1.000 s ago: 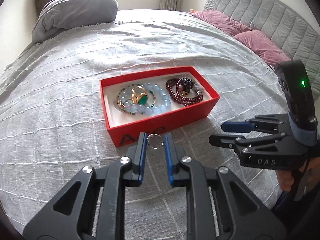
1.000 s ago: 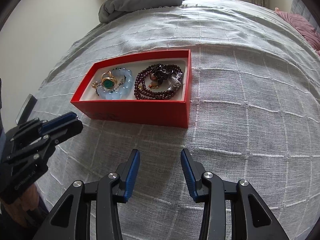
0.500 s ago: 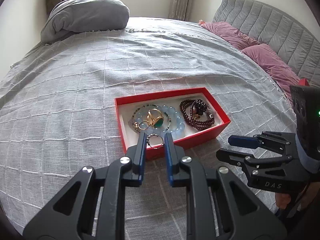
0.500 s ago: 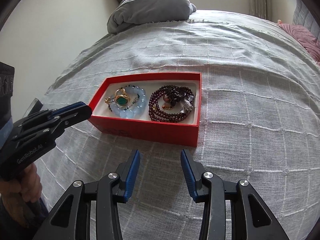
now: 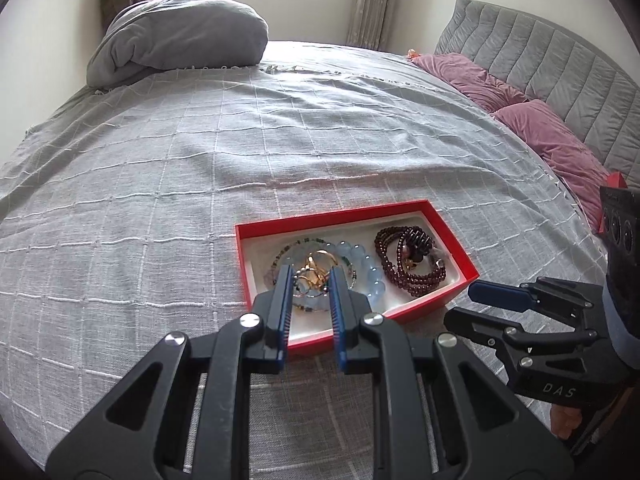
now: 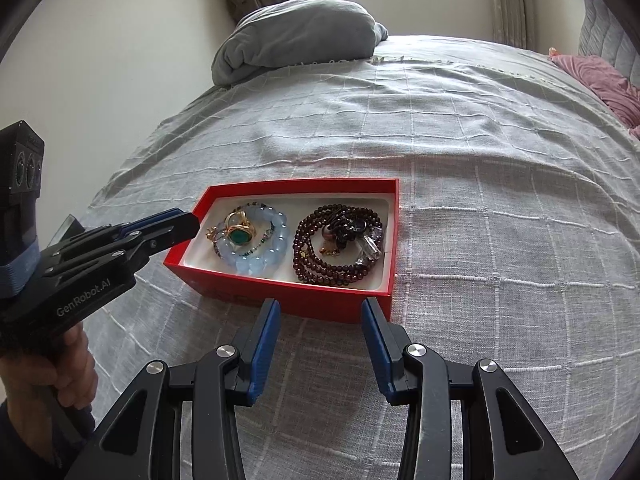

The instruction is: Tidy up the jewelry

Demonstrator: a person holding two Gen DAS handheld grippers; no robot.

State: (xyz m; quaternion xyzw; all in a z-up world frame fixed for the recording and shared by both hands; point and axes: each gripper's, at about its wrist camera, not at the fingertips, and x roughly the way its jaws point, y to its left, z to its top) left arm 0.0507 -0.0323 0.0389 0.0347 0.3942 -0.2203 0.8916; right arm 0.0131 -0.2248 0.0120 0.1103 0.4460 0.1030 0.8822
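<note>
A red box point(image 5: 332, 214) point(image 6: 304, 184) with a white lining lies on the grey bedspread. Its left half holds a pale blue bead bracelet point(image 5: 372, 276) point(image 6: 260, 260) and a gold ring with a green stone point(image 6: 239, 234); its right half holds a dark red bead bracelet point(image 5: 412, 276) point(image 6: 320, 268). My left gripper point(image 5: 310, 276) point(image 6: 188, 224) hovers over the left half, shut on a small thin ring point(image 5: 303, 282) that is hard to tell from the pile behind. My right gripper point(image 6: 320, 308) point(image 5: 464, 304) stands open and empty before the box's near wall.
A folded grey duvet point(image 5: 180, 36) lies at the far end of the bed. Pink pillows point(image 5: 552, 140) rest against a grey padded headboard point(image 5: 540, 52) at the right. A hand point(image 6: 48, 372) grips the left gripper's handle. A wall borders the bed's left side.
My left gripper has carried the small ring from in front of the box's near wall to above its left half. The right gripper has stayed open, tipping up slightly.
</note>
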